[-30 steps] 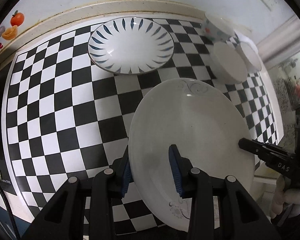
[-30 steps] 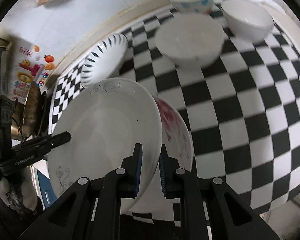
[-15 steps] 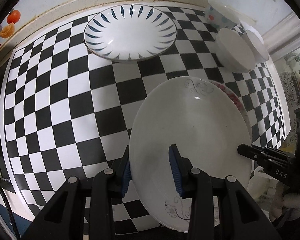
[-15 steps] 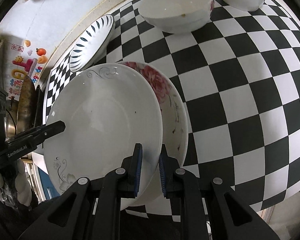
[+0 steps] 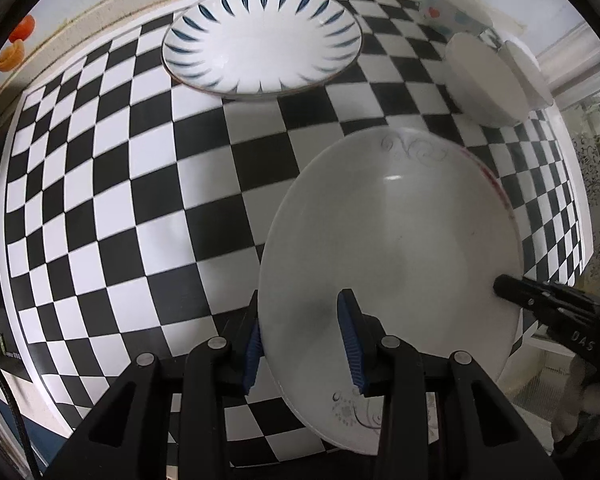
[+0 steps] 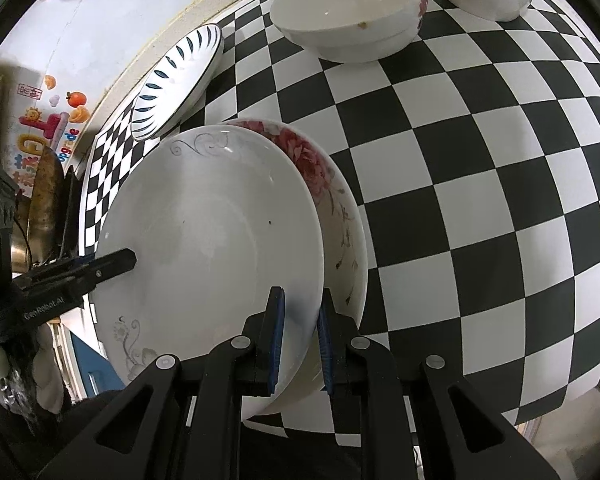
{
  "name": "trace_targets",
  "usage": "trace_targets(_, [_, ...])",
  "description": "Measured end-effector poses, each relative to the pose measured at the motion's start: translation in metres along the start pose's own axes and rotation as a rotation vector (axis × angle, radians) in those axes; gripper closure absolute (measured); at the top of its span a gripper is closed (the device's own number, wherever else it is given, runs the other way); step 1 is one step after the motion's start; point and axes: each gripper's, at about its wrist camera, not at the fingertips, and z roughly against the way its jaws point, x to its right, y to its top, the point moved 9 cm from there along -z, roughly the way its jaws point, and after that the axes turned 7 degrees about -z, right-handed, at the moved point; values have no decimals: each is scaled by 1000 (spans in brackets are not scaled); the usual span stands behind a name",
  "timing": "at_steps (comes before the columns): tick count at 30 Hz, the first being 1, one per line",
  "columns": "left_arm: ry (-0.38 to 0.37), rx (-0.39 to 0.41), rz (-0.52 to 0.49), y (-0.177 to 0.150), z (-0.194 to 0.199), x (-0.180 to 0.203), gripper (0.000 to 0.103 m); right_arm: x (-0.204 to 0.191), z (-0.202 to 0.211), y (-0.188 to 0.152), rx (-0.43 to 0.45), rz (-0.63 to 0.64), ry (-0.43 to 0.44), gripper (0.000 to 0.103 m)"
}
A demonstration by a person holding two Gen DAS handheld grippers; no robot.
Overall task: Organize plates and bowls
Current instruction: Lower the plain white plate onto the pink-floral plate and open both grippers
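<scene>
White plate (image 6: 204, 240) with grey scrollwork, pinched at opposite rims by left gripper (image 5: 300, 344) and right gripper (image 6: 300, 336), fingers nearly closed, hangs just over the rose-patterned plate (image 6: 340, 216) on the checkered tabletop (image 6: 480, 160), apparently for stacking.

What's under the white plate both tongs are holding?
Directly beneath the white plate sits a rose-patterned plate; only its far and right rim shows, the rest is covered. Left tongs and right tongs clamp the white plate's rim. Whether the plates touch is hidden.
</scene>
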Motion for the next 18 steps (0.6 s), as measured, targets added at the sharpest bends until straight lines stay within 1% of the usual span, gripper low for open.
trace_targets(4, [-2,-30,-11,-6,-9,4,70,3,2,2,-1,9,-25,85])
trace_targets(15, [3,-39,-28,-12,-16,8,70,6,18,6,25,46,-52,85])
trace_targets(18, [2,-48,-38,-17,-18,11,70,6,22,8,31,61,-76,86])
